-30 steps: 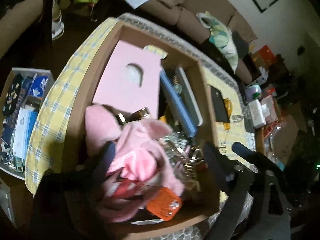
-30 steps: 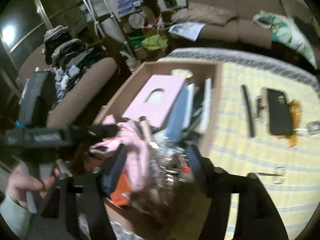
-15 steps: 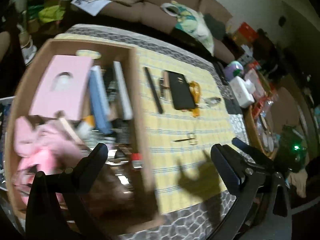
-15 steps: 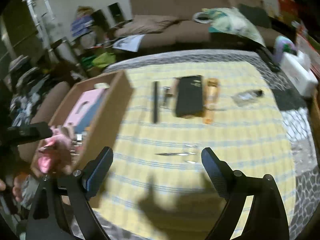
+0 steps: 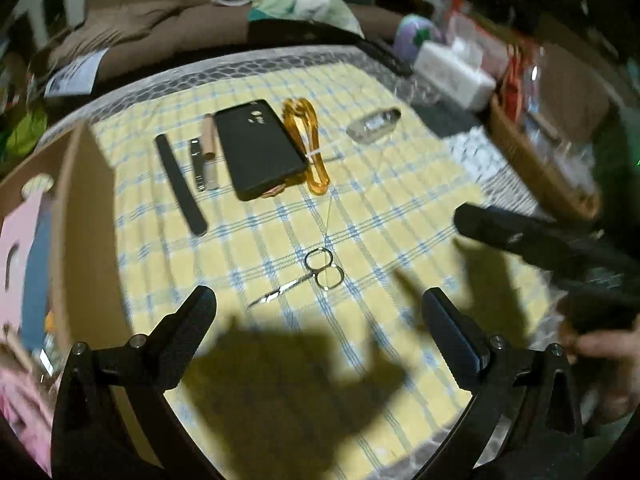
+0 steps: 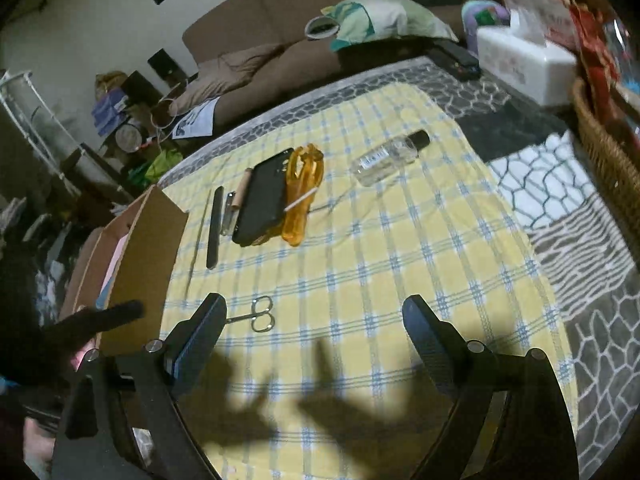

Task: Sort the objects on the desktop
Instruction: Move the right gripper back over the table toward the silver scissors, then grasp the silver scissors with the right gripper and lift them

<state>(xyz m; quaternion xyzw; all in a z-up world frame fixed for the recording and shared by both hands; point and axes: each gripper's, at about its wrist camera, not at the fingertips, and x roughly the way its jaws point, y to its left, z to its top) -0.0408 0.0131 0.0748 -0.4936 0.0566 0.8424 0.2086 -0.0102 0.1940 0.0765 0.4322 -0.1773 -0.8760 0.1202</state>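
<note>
The cardboard box (image 6: 132, 256) stands at the left edge of the surface (image 6: 400, 264). To its right, a row of items lies on the far part of the surface, left to right: nail file (image 5: 181, 186), clipper (image 5: 197, 165), small tube (image 5: 209, 138), phone (image 5: 258, 149), coiled cable (image 5: 308, 148) touching the phone's right side, and, apart to the right, a bottle (image 6: 390, 157) lying on its side. The scissors (image 5: 308, 276) lie alone nearer the cameras, in front of the row. A tissue box (image 6: 524, 60) and a basket (image 6: 608, 152) stand beyond the right side. A sofa (image 6: 280, 40) lies behind the surface.
</note>
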